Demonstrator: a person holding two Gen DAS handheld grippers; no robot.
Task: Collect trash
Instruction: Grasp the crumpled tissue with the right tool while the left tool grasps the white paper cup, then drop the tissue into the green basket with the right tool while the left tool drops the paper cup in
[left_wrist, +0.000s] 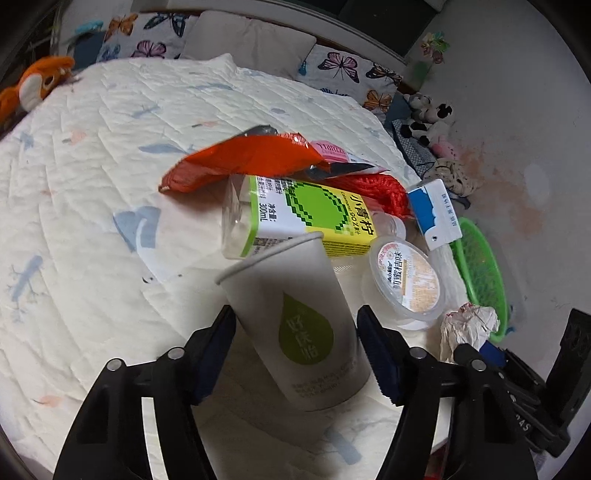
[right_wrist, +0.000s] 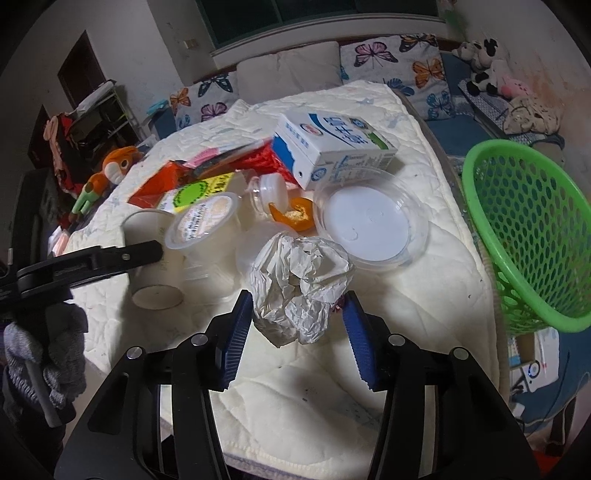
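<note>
now left gripper (left_wrist: 297, 354) straddles paper cup (left_wrist: 295, 325); right gripper (right_wrist: 297, 336) straddles crumpled paper (right_wrist: 299, 284).

Left wrist view sits low and close over the quilted table (left_wrist: 92, 192), looking forward along its fingers at the paper cup (left_wrist: 295, 325), pillows beyond. Right wrist view looks from the side nearer the green basket (right_wrist: 532, 236), close behind the crumpled paper (right_wrist: 299, 284). Both share cup (right_wrist: 151, 254), paper (left_wrist: 467, 325), milk carton (left_wrist: 436, 214) (right_wrist: 332, 147) and basket (left_wrist: 480, 273).
</note>
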